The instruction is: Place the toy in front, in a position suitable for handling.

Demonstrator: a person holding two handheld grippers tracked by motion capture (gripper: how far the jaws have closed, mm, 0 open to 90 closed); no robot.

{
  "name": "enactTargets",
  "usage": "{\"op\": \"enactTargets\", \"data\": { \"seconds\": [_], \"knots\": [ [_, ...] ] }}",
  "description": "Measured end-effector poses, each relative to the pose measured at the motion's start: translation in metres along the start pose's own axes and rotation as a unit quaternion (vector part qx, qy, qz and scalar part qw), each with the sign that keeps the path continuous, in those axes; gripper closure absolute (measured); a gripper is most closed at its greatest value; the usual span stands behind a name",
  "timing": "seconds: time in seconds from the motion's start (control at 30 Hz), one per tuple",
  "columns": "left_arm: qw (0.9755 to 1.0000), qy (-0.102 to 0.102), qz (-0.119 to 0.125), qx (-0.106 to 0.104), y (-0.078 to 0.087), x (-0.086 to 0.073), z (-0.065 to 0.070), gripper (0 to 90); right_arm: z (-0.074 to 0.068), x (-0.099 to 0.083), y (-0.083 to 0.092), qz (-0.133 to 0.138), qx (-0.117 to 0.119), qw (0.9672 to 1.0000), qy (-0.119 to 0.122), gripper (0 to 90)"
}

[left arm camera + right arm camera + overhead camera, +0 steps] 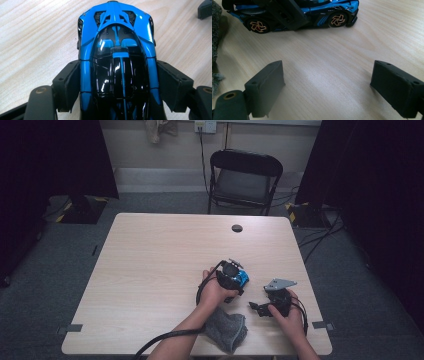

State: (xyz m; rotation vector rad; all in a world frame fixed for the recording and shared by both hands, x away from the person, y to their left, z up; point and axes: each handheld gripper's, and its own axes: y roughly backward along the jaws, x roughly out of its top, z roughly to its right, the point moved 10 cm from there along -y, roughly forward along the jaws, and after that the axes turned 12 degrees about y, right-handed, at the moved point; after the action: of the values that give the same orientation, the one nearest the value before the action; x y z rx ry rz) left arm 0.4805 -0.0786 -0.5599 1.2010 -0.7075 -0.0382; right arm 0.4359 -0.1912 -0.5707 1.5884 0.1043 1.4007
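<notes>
Now left tongs [117,82] around toy car [117,50]

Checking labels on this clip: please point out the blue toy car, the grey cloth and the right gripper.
blue toy car [117,62]: left gripper view, on its glossy black roof.
grey cloth [227,330]: high view, on the middle of the bunched fabric.
right gripper [327,87]: right gripper view, midway between its two fingers.

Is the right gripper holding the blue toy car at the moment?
No, the right gripper stands open over bare table, while the blue toy car sits farther off.
</notes>
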Motion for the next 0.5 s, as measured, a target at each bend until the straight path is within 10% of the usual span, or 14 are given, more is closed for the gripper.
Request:
{"op": "enactTargets", "data": {
  "seconds": [0.5],
  "knots": [
    [0.9999,-0.013,0.001,0.011,0.0012,0.0017,0.0008,28.1,0.0000,0.0000,0.0000,0.000,0.000,1.0000,0.000,10.7]
  ]
}}
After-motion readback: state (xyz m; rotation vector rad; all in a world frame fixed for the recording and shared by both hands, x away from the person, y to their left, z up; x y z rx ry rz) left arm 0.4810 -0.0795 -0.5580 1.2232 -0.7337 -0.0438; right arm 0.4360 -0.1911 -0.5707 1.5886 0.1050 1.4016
